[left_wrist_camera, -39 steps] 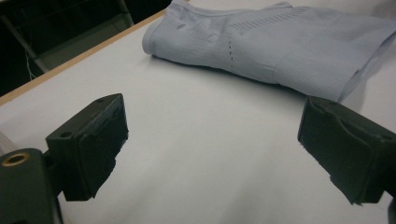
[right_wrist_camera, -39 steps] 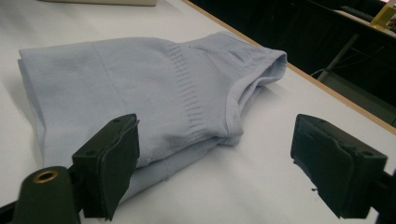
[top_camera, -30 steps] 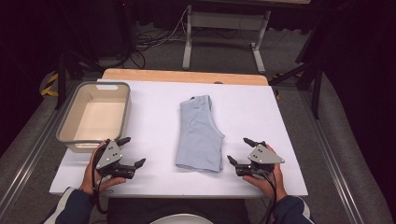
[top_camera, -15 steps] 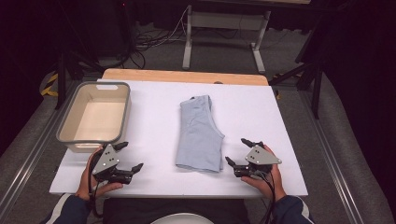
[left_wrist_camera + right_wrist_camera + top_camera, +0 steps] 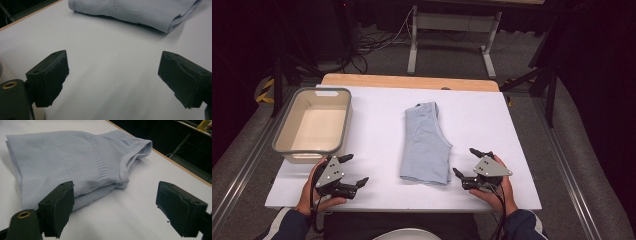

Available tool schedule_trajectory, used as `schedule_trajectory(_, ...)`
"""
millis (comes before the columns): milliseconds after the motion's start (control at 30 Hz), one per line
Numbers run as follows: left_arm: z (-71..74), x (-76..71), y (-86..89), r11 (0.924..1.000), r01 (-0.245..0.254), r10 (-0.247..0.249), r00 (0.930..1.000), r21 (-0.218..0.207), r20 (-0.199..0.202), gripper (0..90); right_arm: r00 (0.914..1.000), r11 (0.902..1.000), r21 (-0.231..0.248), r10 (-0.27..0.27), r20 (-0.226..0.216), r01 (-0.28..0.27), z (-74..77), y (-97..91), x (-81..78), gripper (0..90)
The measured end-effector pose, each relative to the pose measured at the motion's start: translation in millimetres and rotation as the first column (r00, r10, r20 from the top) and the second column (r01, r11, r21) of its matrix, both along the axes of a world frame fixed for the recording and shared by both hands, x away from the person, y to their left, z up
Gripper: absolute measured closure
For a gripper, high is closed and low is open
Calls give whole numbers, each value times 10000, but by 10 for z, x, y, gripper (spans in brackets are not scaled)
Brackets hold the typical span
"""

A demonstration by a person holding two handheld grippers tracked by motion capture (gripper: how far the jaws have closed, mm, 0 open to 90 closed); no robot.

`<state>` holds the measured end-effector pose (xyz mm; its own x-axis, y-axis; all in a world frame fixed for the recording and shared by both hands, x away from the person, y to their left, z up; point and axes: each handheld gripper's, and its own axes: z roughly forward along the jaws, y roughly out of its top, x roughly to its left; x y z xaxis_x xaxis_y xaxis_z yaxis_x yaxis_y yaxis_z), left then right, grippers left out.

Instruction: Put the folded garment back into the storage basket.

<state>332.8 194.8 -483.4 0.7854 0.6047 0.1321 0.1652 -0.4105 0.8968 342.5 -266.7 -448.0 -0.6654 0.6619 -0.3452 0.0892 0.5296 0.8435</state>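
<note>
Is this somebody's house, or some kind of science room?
Probably a lab or workshop, not a house. A white table stands on grey carpet with cables and metal stands behind, and a person holds a camera-carrying claw in each hand: left claw, right claw, by a folded blue garment.

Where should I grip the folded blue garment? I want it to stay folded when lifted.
Probably pinch the folded garment at its thick near hem edge, coming in low from the right gripper side; the stacked layers lie there together and both grippers are open.
</note>
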Motion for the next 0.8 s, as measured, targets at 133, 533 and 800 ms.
schedule_trajectory(133,18,13,-43,9999,153,-153,9999,63,65,108,10000,10000,46,37,36,-37,11,3,-37,166)
schedule_trajectory(533,45,80,-146,9991,432,-431,9990,30,-151,110,10000,10000,15,18,0,-18,22,5,-27,173)
schedule_trajectory(800,100,202,-221,9983,531,-545,9967,-245,-608,110,9999,9999,-97,-114,-54,114,9,12,-22,182)
